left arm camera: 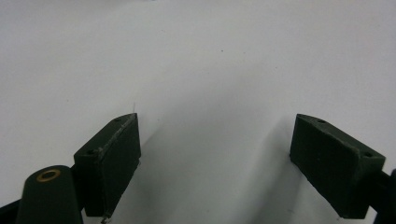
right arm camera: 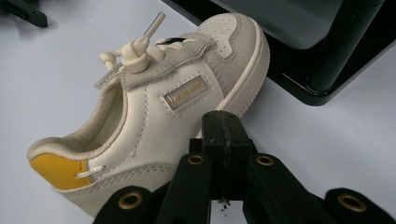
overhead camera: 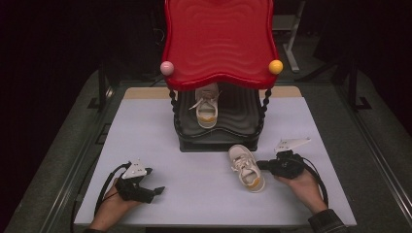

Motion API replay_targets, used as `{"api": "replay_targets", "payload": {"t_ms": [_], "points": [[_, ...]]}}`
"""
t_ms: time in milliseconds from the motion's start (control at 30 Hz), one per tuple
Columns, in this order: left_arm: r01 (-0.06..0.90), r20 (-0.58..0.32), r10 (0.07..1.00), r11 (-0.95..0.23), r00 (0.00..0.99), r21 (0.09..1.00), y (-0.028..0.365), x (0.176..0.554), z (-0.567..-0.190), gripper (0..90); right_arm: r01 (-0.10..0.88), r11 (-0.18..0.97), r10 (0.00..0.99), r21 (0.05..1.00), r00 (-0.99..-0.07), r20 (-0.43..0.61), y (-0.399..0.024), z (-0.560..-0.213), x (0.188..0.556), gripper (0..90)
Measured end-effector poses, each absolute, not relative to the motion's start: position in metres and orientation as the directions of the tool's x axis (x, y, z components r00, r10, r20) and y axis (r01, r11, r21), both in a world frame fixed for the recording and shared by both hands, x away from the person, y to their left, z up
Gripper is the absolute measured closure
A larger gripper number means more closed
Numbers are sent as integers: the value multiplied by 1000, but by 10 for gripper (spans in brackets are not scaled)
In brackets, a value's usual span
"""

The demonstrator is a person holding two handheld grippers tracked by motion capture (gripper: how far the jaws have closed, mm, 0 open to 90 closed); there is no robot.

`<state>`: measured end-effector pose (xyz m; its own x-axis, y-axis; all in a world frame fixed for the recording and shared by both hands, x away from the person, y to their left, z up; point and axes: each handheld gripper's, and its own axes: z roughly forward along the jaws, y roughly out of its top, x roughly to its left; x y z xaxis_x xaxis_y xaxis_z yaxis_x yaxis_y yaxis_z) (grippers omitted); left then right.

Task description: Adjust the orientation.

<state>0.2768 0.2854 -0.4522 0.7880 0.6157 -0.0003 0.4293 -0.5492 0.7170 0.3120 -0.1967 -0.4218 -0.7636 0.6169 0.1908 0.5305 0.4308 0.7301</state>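
Note:
A small cream shoe (overhead camera: 247, 169) with a yellow heel patch lies on the white table (overhead camera: 145, 131), toe toward the rack. My right gripper (overhead camera: 260, 165) is shut, held in a hand at the shoe's right side. In the right gripper view its closed tips (right arm camera: 223, 123) meet the shoe (right arm camera: 154, 107) low on its side, by the sole; nothing is between the jaws. A matching shoe (overhead camera: 206, 109) stands on the rack's black lower shelf (overhead camera: 238, 116). My left gripper (overhead camera: 154, 180) rests open at the front left, with bare table between its jaws (left arm camera: 215, 154).
The rack has a wavy red top (overhead camera: 218, 39) with a pink ball (overhead camera: 166, 67) and a yellow ball (overhead camera: 275, 66) at its front corners, on twisted black posts (overhead camera: 265, 104). Its black base (right arm camera: 322, 60) sits just beyond the loose shoe. Dark floor surrounds the table.

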Motion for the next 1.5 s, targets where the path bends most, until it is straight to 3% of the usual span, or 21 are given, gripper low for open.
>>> {"api": "replay_targets", "payload": {"t_ms": [933, 1267, 1500], "points": [[429, -1, 616, -548, 788, 718, 285, 277, -452, 155, 548, 515, 589, 659, -785, 193, -189, -433, 304, 889], [429, -1, 615, -548, 788, 718, 285, 277, -452, 154, 508, 469, 525, 723, -818, 234, -206, -410, 302, 726], [429, -1, 615, -548, 788, 718, 285, 277, -452, 154, 411, 487, 351, 771, -900, 258, -199, -395, 291, 644]]}}
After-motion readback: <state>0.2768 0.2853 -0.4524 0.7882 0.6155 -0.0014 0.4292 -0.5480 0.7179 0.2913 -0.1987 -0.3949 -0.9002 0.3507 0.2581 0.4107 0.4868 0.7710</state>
